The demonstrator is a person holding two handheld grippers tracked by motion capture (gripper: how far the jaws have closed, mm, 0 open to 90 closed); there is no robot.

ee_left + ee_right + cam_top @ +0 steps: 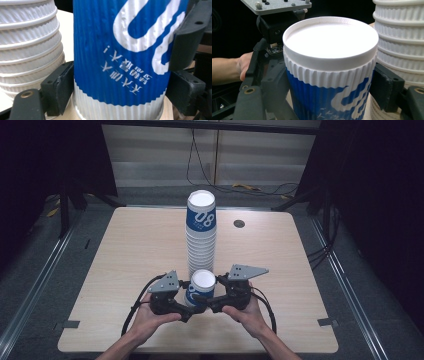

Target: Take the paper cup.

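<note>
Fingers (pixel 60 87) of the left gripper (pixel 186 301) pressed against the ribbed wall of the upside-down blue-and-white paper cup (pixel 201 289), one pad low on each flank, print inverted between them. Fingers (pixel 387 87) of the right gripper (pixel 202 300) bracketing the same cup (pixel 329 72) from the opposite side, just below its white base rim; pads close against the ribs, firm contact not clear, so grip or gap cannot be told. Cup standing base-up on the wooden table (pixel 125 260), near the front edge, at about 6 o'clock from the table's middle. Directly behind it at 12 o'clock, almost touching, a tall stack of inverted paper cups (pixel 201 235), white ribbed rims layered under a blue top cup. Left hand (pixel 150 317) at 7 o'clock of the cup, right hand (pixel 247 312) at 5 o'clock, each wrapped around its gripper body. Round dark grommet (pixel 239 223) in the tabletop at 2 o'clock, well apart.
</note>
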